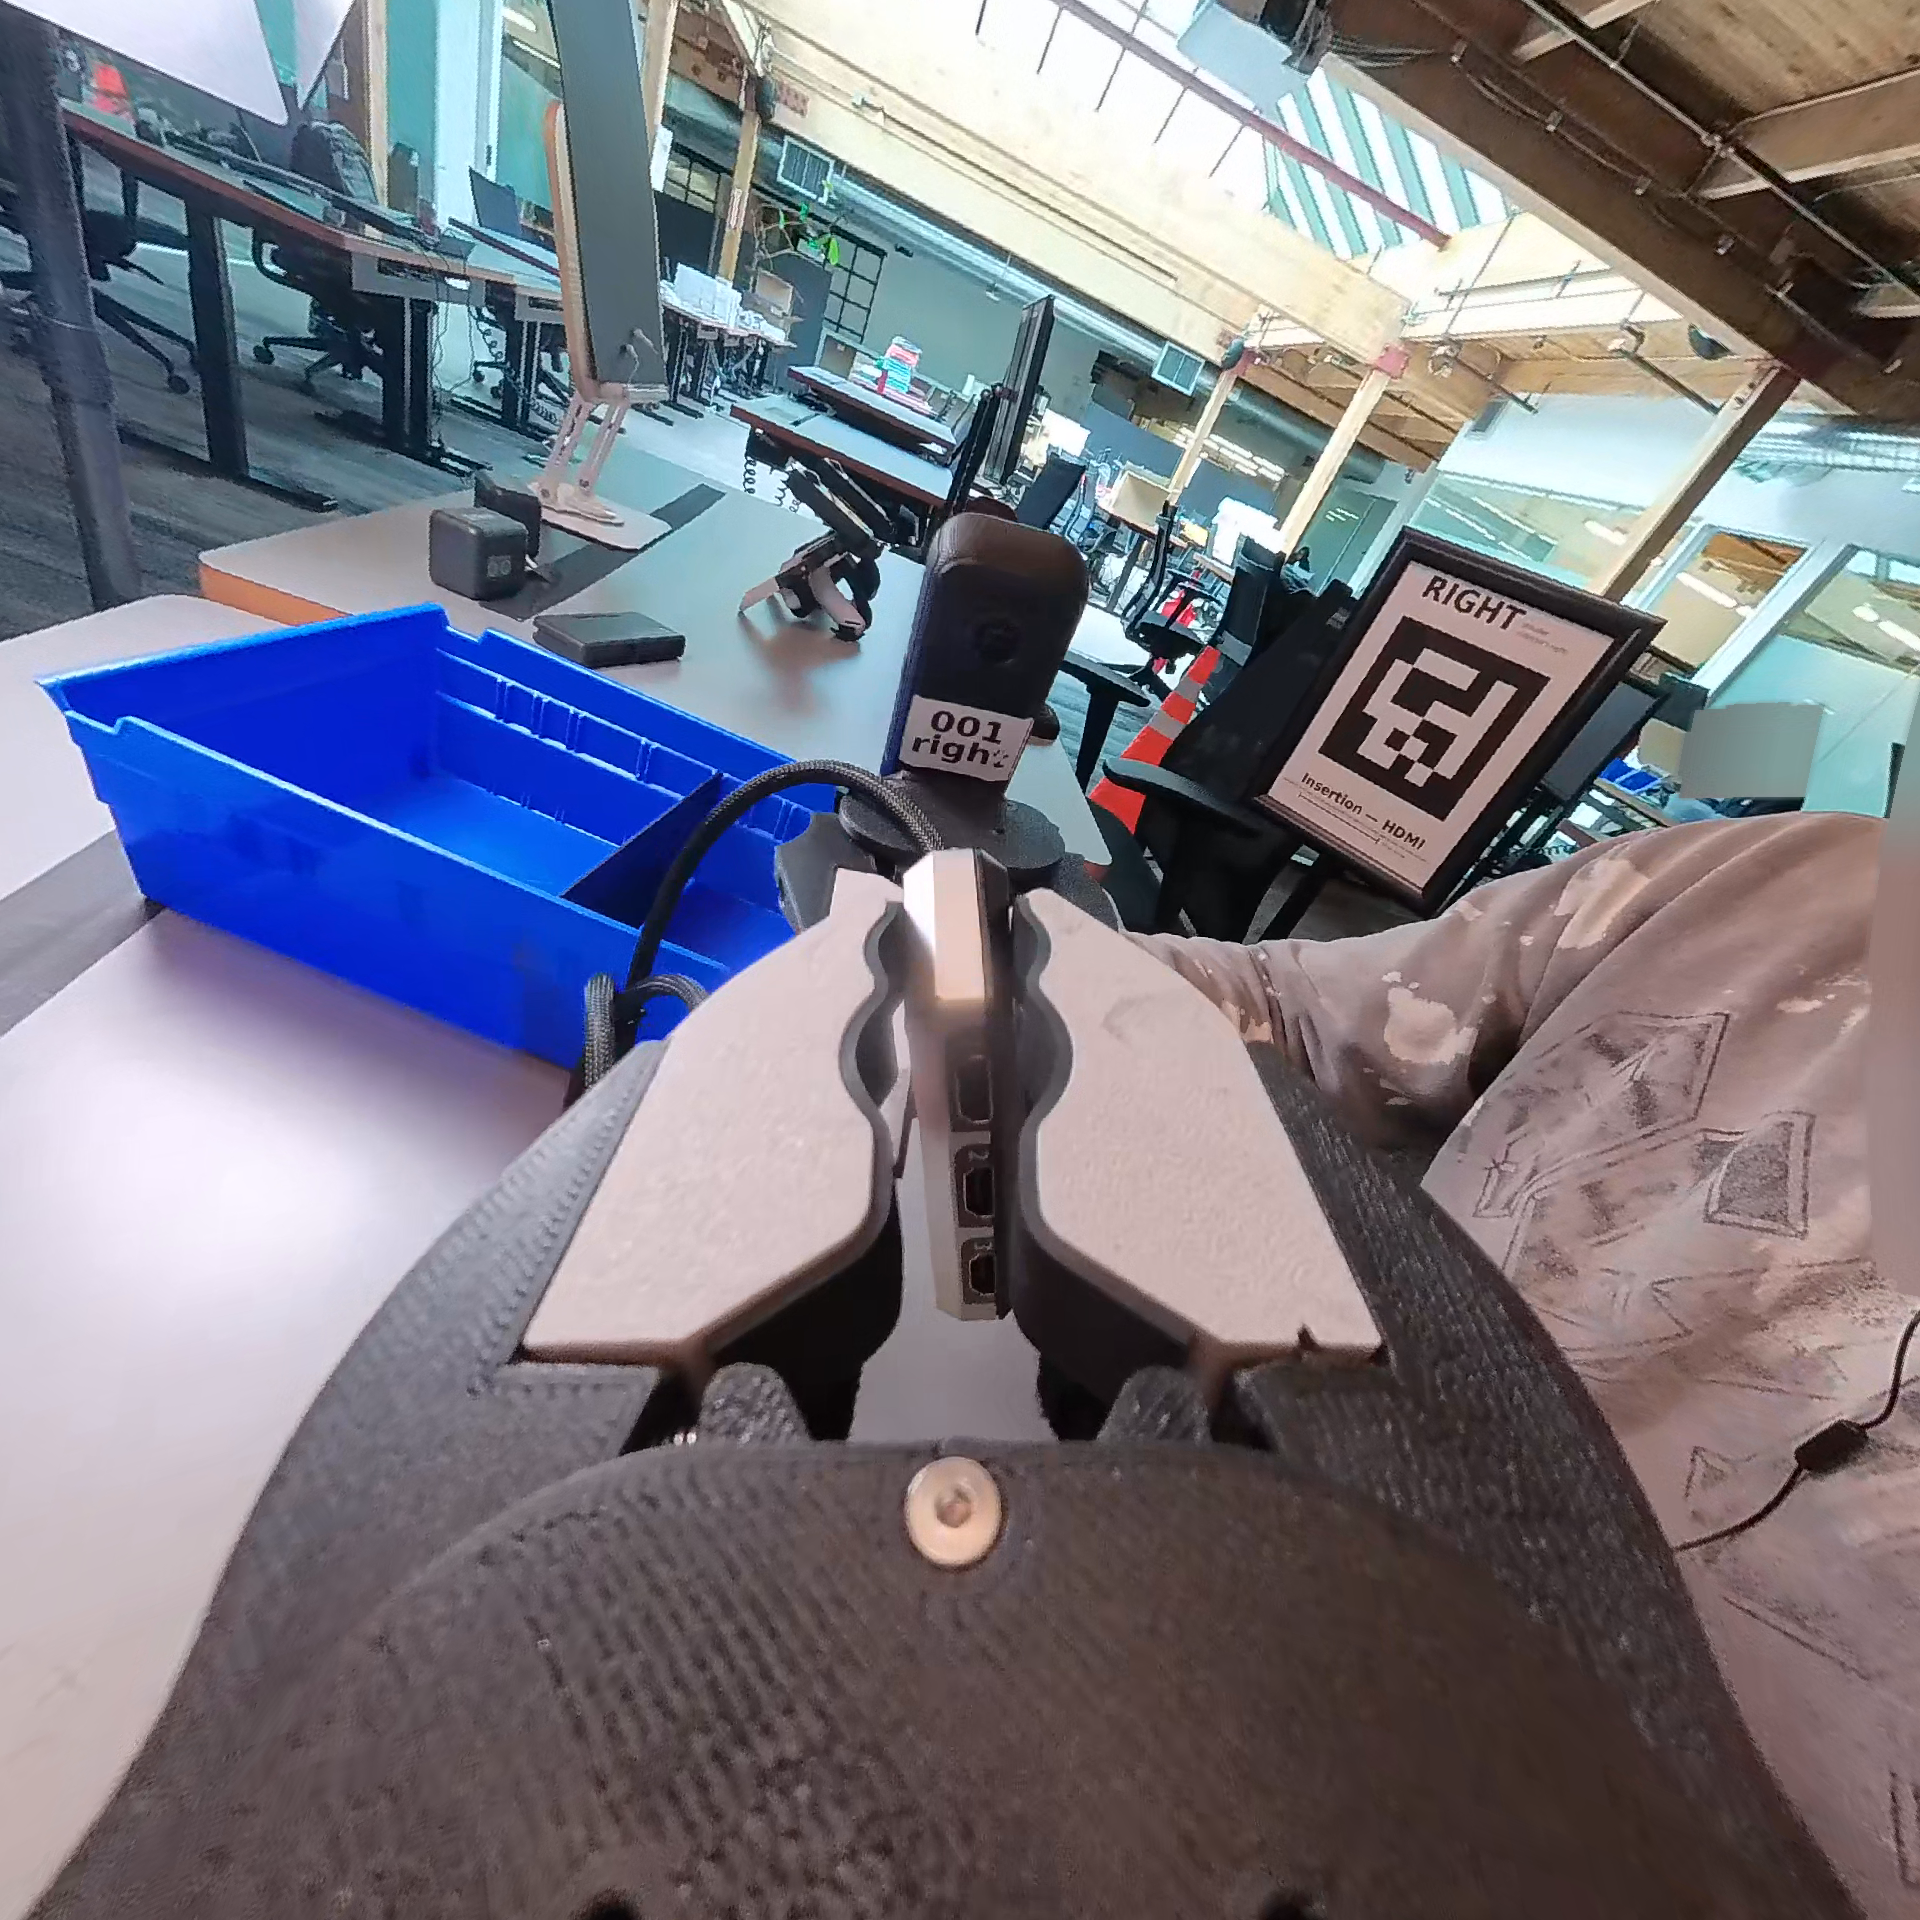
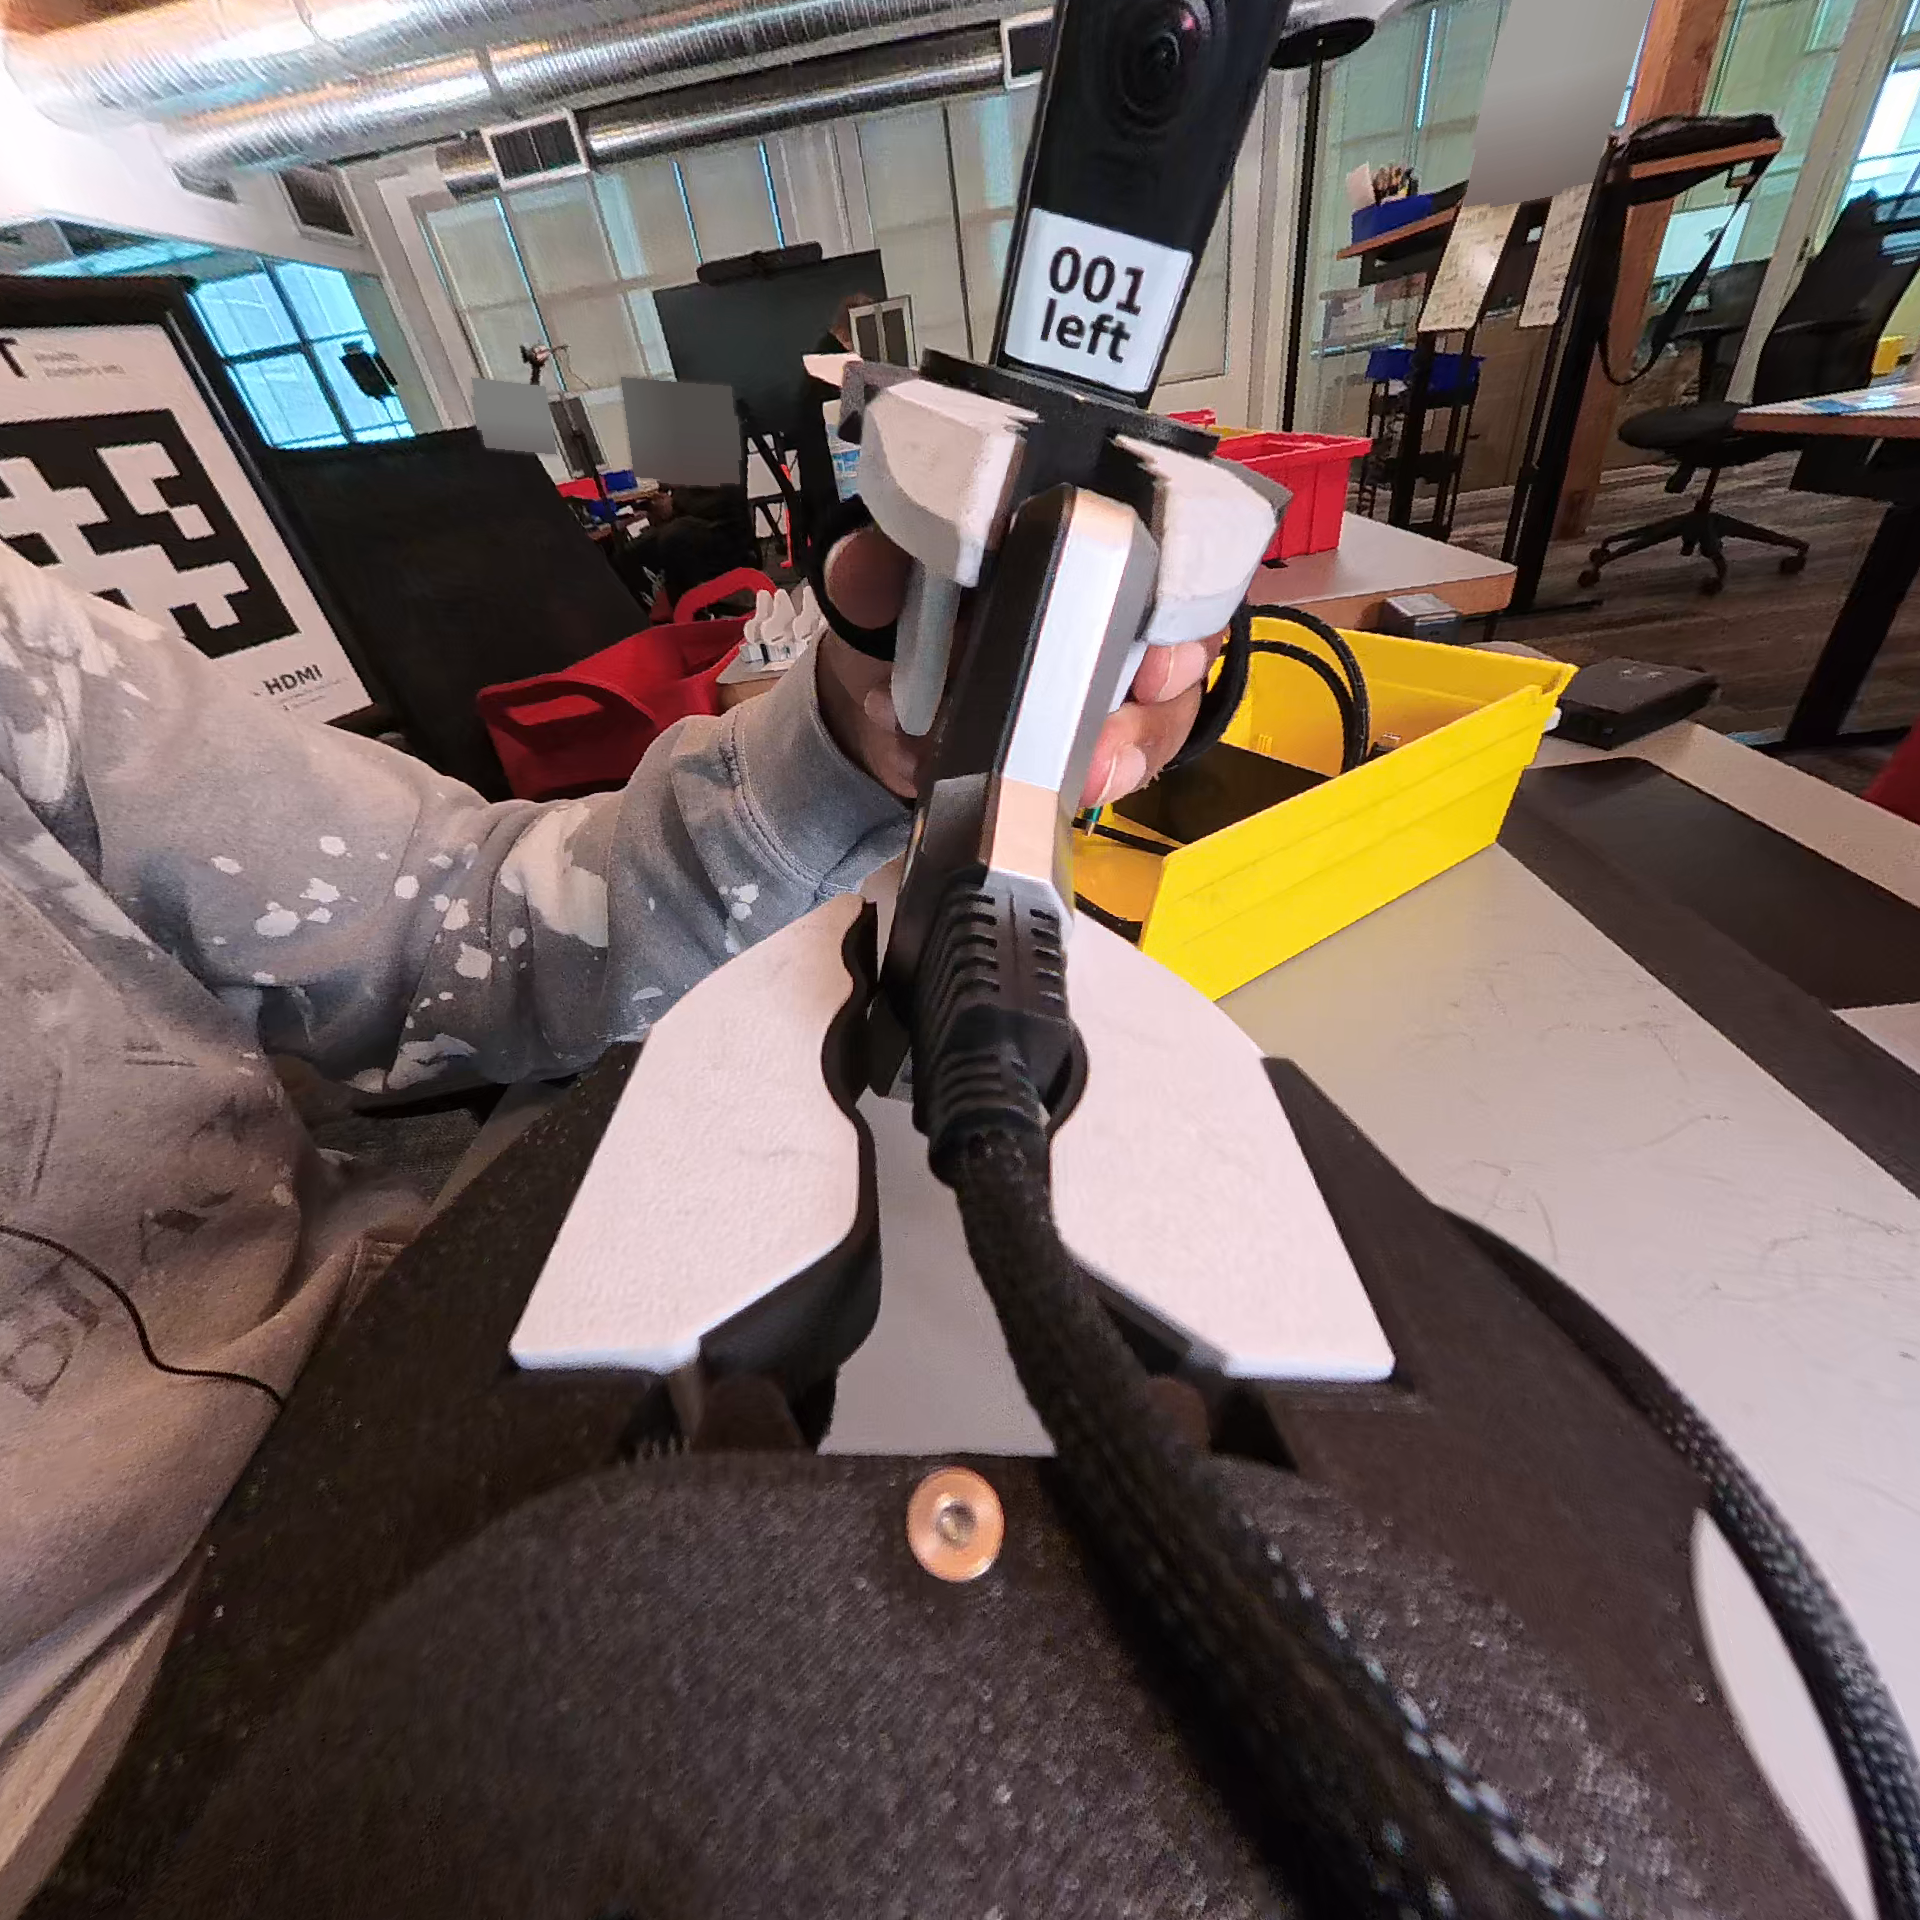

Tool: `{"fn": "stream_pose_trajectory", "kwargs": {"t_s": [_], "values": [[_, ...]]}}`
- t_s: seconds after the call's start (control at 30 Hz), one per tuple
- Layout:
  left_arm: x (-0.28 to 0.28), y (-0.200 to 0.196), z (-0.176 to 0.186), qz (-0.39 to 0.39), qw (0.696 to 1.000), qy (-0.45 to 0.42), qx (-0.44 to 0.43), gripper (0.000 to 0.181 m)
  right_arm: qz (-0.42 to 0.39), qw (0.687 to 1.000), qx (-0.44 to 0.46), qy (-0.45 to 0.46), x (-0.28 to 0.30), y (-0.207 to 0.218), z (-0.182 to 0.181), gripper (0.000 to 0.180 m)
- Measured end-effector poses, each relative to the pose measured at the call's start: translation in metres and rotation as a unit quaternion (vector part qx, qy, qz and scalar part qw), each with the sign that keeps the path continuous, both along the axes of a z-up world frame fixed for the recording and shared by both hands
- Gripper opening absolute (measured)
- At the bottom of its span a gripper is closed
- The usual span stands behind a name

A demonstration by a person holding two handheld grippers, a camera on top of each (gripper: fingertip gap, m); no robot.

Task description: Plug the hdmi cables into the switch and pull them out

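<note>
Right now the left tool is clamped on the switch, a slim silver-and-black box held on edge between its two grey fingers. Three ports show along the switch's near edge in the left wrist view, all unplugged on that side. Beyond the switch, the right tool faces it with its black camera post on top, and a black braided cable loops from there down toward the desk. Blue bin sits on the desk to the left, open and divided, just behind the cable loop. A framed marker sign stands at right, a person's grey sleeve in front of it.

In the right wrist view the right tool is closed on the HDMI plug, its ribbed black body pinched between the white fingers. The plug's front meets the end of the switch; whether it is fully seated, cannot tell. Braided cable runs back from the plug over the tool's body toward lower right. The left tool grips the switch's far end, a hand on its handle. Yellow bin rests on the desk to the right, with black cables inside.
</note>
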State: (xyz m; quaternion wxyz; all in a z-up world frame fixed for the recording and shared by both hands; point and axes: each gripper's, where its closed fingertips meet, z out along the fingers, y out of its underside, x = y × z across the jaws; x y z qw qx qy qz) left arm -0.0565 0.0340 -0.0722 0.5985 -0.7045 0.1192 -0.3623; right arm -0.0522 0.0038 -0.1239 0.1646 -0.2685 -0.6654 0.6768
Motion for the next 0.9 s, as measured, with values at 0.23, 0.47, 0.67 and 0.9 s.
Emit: {"fn": "stream_pose_trajectory", "kwargs": {"t_s": [0.23, 0.47, 0.67, 0.9], "values": [[0.001, -0.001, -0.001, -0.004, 1.000, 0.003, -0.003, 0.020, 0.005, 1.000, -0.021, 0.002, 0.002, 0.003, 0.004, 0.025], [0.004, -0.003, 0.001, -0.007, 1.000, 0.015, 0.010, 0.019, 0.005, 1.000, -0.019, 0.007, 0.002, 0.002, 0.005, 0.023], [0.002, -0.012, 0.020, 0.020, 0.997, 0.046, 0.062, 0.030, -0.004, 0.999, -0.025, 0.030, 0.004, 0.006, 0.014, 0.023], [-0.047, -0.040, 0.038, 0.141, 0.980, 0.120, 0.068, 0.031, -0.024, 0.998, -0.011, 0.061, 0.010, 0.018, 0.038, 0.023]]}}
